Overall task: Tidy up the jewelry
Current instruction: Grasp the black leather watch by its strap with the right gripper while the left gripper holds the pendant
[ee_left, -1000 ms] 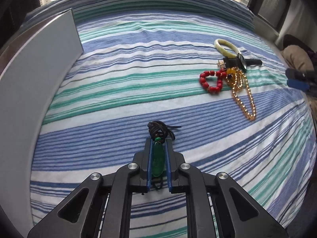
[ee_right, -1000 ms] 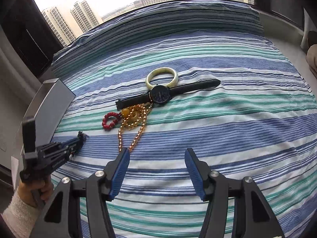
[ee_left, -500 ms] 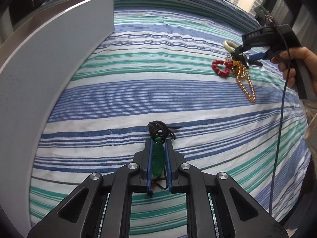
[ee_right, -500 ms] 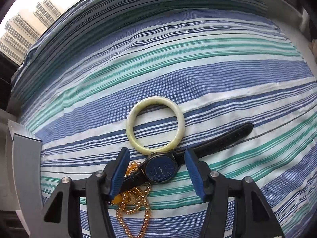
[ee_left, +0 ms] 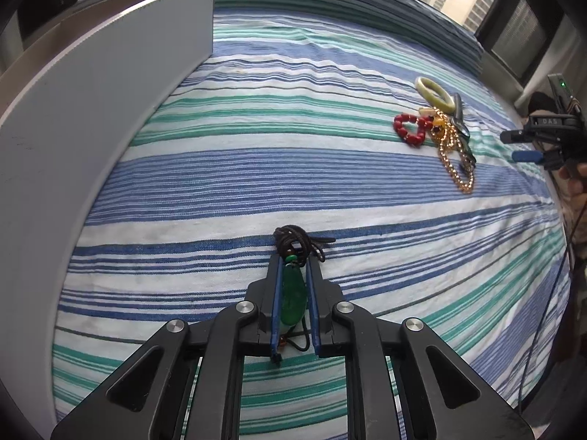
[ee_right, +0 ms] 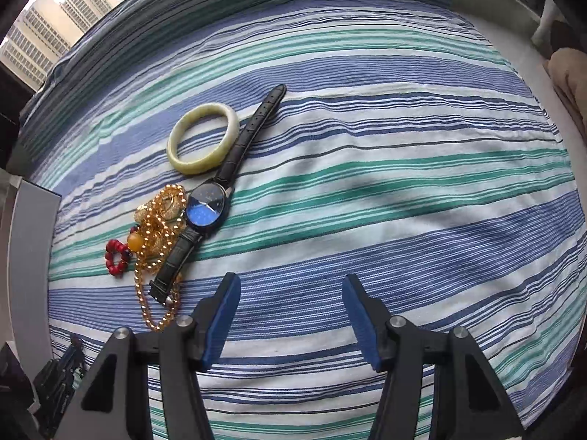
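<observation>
My left gripper [ee_left: 293, 267] is shut on a green pendant [ee_left: 292, 299] with a dark cord [ee_left: 297, 238] bunched at the fingertips, low over the striped bedspread. My right gripper [ee_right: 290, 286] is open and empty, just right of the jewelry pile; it also shows in the left wrist view [ee_left: 521, 146]. The pile holds a black watch [ee_right: 207, 211], a pale jade bangle [ee_right: 202, 139], a gold bead chain [ee_right: 157, 245] and a red bead bracelet [ee_right: 115, 256]. The pile shows at the far right in the left wrist view: bangle [ee_left: 434, 93], red beads [ee_left: 409, 130], gold chain [ee_left: 453, 157].
A grey box wall [ee_left: 84, 110] rises along the left side of the bed; its corner shows in the right wrist view [ee_right: 29, 227]. The striped bedspread [ee_left: 256, 168] covers the whole surface. A window ledge [ee_right: 513, 11] runs behind the bed.
My right gripper has pulled back from over the watch, and the watch now lies turned more on end beside the chain. My left gripper, still holding the pendant, has moved closer to the grey box.
</observation>
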The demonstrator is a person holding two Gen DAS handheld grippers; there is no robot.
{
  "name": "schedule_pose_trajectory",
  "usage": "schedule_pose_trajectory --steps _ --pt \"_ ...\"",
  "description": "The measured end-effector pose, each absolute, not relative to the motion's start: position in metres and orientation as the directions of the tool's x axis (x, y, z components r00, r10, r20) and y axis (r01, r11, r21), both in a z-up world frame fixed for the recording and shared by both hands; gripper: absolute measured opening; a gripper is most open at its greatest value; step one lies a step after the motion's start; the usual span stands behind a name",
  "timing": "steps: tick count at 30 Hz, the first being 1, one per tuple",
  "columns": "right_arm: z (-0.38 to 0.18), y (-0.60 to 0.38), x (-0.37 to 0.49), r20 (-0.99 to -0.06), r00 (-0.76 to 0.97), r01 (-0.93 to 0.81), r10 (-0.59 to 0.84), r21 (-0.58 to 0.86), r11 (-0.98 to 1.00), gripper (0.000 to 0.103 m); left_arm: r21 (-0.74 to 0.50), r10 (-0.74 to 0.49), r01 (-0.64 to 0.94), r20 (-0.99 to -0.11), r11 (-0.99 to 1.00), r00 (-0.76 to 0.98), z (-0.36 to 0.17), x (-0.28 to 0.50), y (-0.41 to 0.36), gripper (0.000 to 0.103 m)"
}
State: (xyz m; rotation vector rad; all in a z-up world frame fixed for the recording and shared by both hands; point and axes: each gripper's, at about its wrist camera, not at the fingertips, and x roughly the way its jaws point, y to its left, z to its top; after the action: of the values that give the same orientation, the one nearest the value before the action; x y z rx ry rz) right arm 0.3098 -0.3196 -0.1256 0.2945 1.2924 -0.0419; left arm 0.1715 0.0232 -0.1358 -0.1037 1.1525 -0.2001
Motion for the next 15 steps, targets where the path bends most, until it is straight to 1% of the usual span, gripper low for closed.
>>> schedule_pose_trajectory --steps 2,3,4,6,9,11,13,14,15 --pt "-0.13 -0.312 0.329 -0.943 0.298 0.191 0.147 0.21 0.959 0.059 -0.189 -0.214 0.102 -0.898 0.977 0.385 -0.135 0.172 0.022 0.032" --pt "-0.135 -0.304 0.341 -0.944 0.292 0.186 0.156 0.216 0.959 0.059 -0.174 -0.198 0.095 -0.9 0.98 0.388 -0.133 0.17 0.022 0.05" --pt "-0.142 -0.295 0.353 -0.945 0.283 0.181 0.165 0.222 0.958 0.059 -0.154 -0.177 0.089 -0.9 0.984 0.397 -0.131 0.168 0.022 0.06" --pt "-0.153 -0.277 0.373 -0.95 0.276 0.167 0.145 0.196 0.966 0.058 -0.13 -0.156 0.09 -0.898 0.987 0.412 -0.127 0.165 0.024 0.062" --pt "-0.16 -0.254 0.38 -0.96 0.28 0.169 0.03 0.08 0.982 0.059 -0.14 -0.161 0.08 -0.899 0.987 0.407 -0.128 0.162 0.032 0.062" --pt "-0.161 -0.245 0.383 -0.96 0.28 0.174 -0.003 0.047 0.984 0.058 -0.142 -0.159 0.071 -0.902 0.987 0.401 -0.131 0.162 0.036 0.062" --pt "-0.165 -0.23 0.387 -0.962 0.264 0.12 -0.067 -0.036 0.992 0.052 -0.141 -0.155 0.063 -0.904 0.988 0.398 -0.132 0.162 0.039 0.062" --pt "-0.165 -0.227 0.386 -0.962 0.262 0.091 -0.071 -0.049 0.995 0.049 -0.142 -0.155 0.062 -0.904 0.988 0.398 -0.132 0.161 0.04 0.062" --pt "-0.164 -0.227 0.383 -0.967 0.249 0.074 -0.063 -0.046 0.996 0.043 -0.143 -0.156 0.064 -0.904 0.988 0.398 -0.131 0.159 0.041 0.062"
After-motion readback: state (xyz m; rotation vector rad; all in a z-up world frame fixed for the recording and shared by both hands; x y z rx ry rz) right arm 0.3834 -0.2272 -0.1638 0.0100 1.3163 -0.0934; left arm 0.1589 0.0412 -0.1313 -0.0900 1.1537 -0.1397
